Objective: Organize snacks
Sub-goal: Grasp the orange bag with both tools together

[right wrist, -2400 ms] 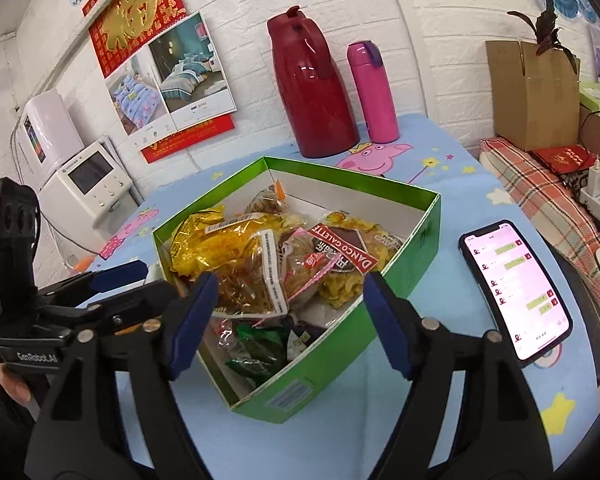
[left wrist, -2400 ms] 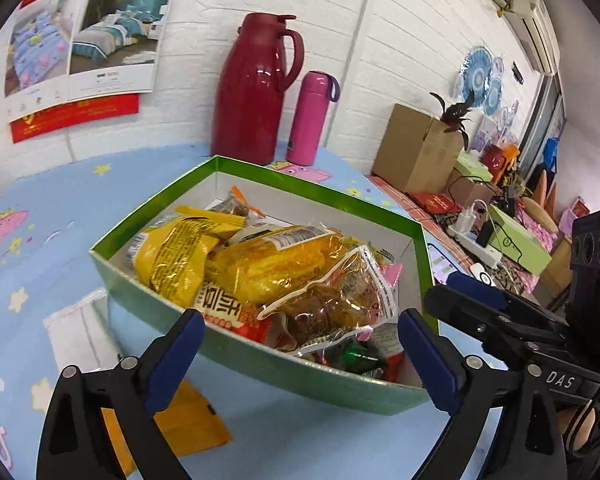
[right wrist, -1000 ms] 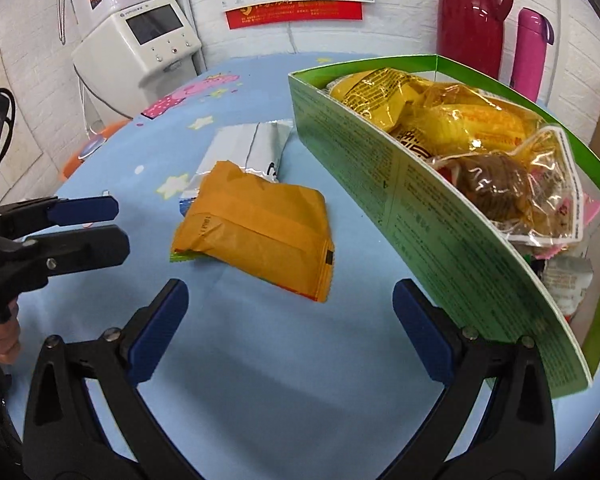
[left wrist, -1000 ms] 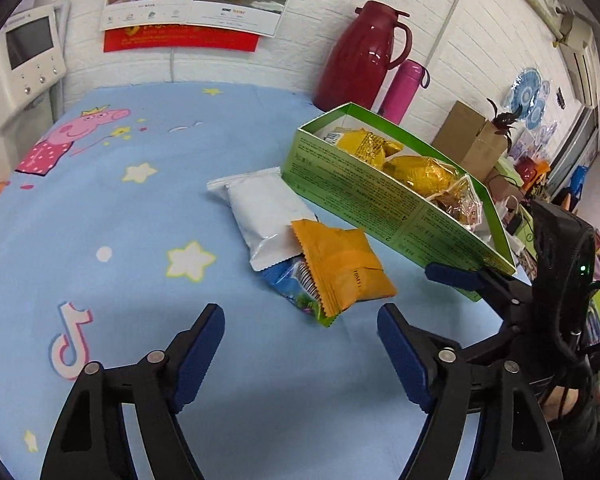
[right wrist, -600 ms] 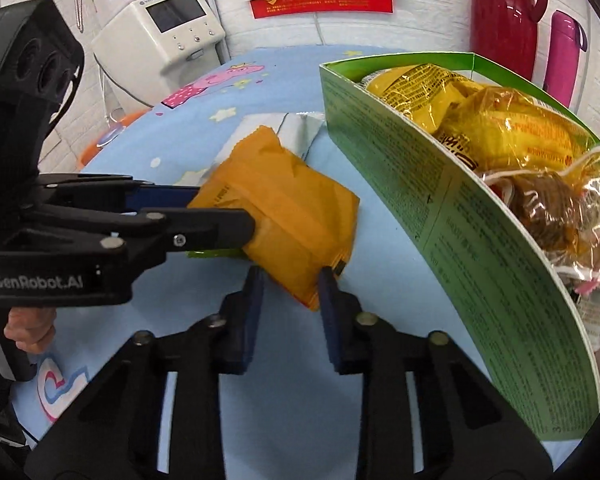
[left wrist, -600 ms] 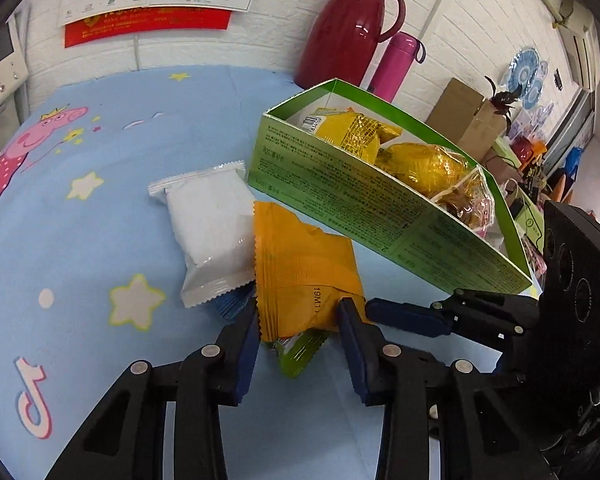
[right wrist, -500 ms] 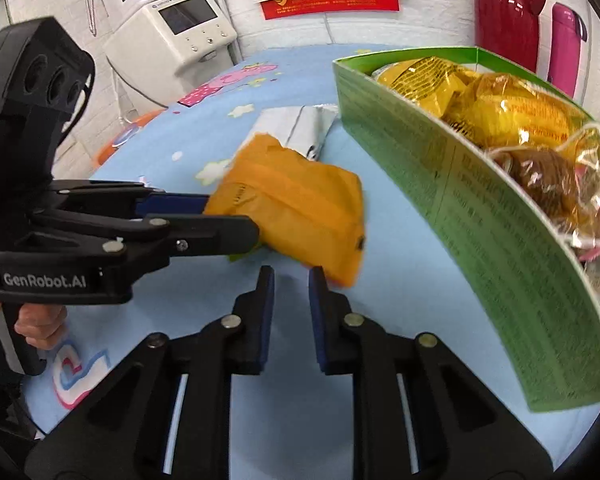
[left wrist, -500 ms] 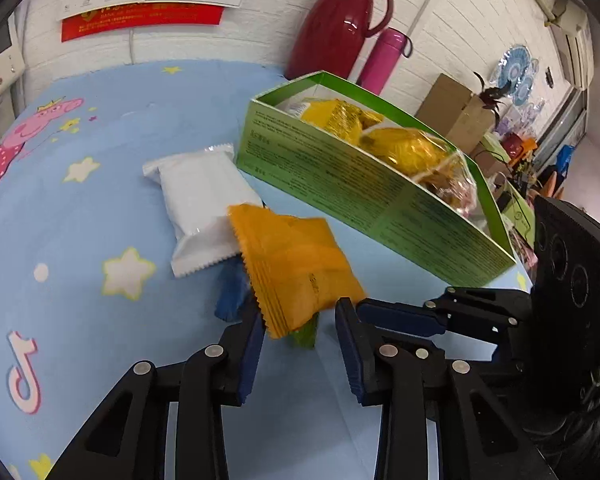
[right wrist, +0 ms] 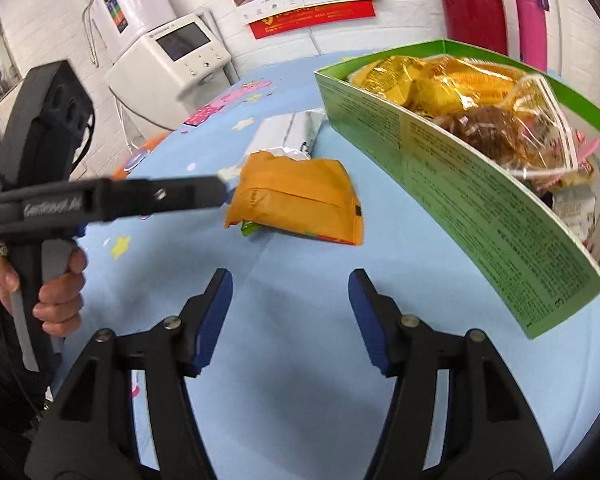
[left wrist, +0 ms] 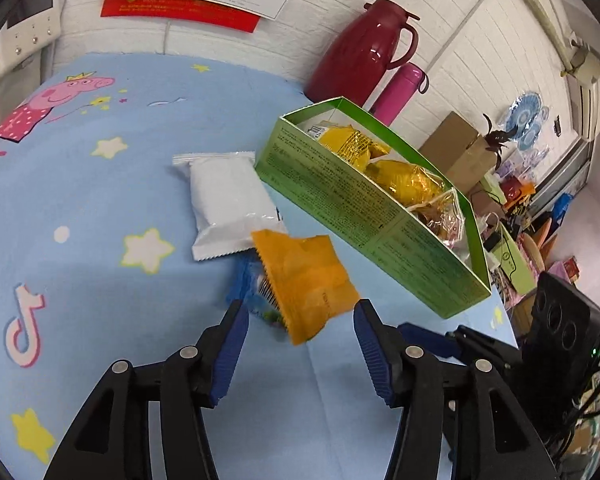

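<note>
Left wrist view: my left gripper (left wrist: 298, 344) has its jaws apart, nothing clamped. The orange packet (left wrist: 304, 276) sits just ahead of them, its near corner reaching toward the gap but not between the pads; whether it lies flat or is a bit tilted, can't tell, edges are blurred. It lies on top of a blue-green packet (left wrist: 246, 284) that only peeks out underneath. A white packet (left wrist: 228, 200) lies just beyond, its near end touching or slightly under the orange one. All three are on the blue bench (left wrist: 100, 208), just outside the long wall of the green box (left wrist: 364, 216).

Right wrist view: my right gripper (right wrist: 290, 320) also has jaws apart and empty, low over the bench. Orange packet (right wrist: 296, 202) is ahead and slightly left of the gap, clearly apart from the pads. The left gripper (right wrist: 204, 192) comes in from the left side, tip near the packet's left edge; a hand (right wrist: 56, 284) holds its grip.

Why so, as I judge it: the box is already piled with yellow and clear-wrapped snacks, so the three loose packets beside it are what's left to go in. Both jaws are spread and aimed at the orange one because it's on top of the stack and nearest. The box stands close to the right, so the carry should be short.
</note>
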A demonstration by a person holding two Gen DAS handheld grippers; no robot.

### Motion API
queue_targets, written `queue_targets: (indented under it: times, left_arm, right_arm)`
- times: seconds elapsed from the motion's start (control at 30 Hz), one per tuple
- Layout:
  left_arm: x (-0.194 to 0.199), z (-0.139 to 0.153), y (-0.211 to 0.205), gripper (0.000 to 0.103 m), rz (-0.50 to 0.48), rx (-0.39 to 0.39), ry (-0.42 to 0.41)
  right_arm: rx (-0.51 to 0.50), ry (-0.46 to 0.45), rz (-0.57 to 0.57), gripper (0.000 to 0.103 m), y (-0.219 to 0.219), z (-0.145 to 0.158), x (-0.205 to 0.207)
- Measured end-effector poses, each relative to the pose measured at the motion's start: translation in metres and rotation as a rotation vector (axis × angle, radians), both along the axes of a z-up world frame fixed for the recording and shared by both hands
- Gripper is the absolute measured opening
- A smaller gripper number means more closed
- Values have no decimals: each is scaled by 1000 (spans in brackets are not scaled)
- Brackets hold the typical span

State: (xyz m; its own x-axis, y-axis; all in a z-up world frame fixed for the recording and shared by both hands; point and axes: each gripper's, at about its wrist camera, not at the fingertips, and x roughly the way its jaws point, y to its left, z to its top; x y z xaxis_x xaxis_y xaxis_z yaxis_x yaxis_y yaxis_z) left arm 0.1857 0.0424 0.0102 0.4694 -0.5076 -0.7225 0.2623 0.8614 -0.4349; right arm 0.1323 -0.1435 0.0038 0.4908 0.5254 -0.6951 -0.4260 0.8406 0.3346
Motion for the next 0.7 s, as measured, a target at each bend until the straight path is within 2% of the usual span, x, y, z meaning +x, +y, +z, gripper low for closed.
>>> queue_targets:
  times: [0.1, 0.13, 0.17, 0.2, 0.27, 0.33, 0.43, 0.5, 0.53, 0.63, 0.7]
  left_arm:
    - [15, -10, -18, 56, 1, 40, 10]
    - [18, -13, -25, 51, -2, 72, 1]
    - [16, -16, -29, 33, -16, 88, -9]
    - [12, -17, -30, 32, -40, 76, -6]
    - [3, -18, -23, 23, -80, 22, 28]
    - [-15, -18, -12, 21, -112, 5, 42]
    - [-48, -22, 9, 21, -138, 25, 54]
    - [-70, -29, 25, 28, -129, 26, 82]
    - [-80, -31, 34, 36, -111, 15, 93]
    - [-101, -31, 54, 42, -74, -1, 73]
    - [-108, -30, 64, 51, -44, -18, 64]
  right_arm:
    - [-17, 8, -29, 62, -6, -3, -1]
    - [-8, 16, -38, 62, -9, -4, -1]
    - [-1, 23, -43, 62, -11, -4, -1]
    - [3, 22, -43, 61, -13, -3, -3]
    - [6, 18, -37, 62, -16, -3, -7]
    - [27, 37, -32, 62, -18, -3, -10]
    - [89, 69, 0, 62, -17, -5, -16]
    - [119, 91, 25, 62, -13, -7, -18]
    - [129, 101, 39, 62, -9, -8, -19]
    - [150, 123, 82, 63, 6, -10, -20]
    - [141, 124, 101, 63, 17, -10, -18]
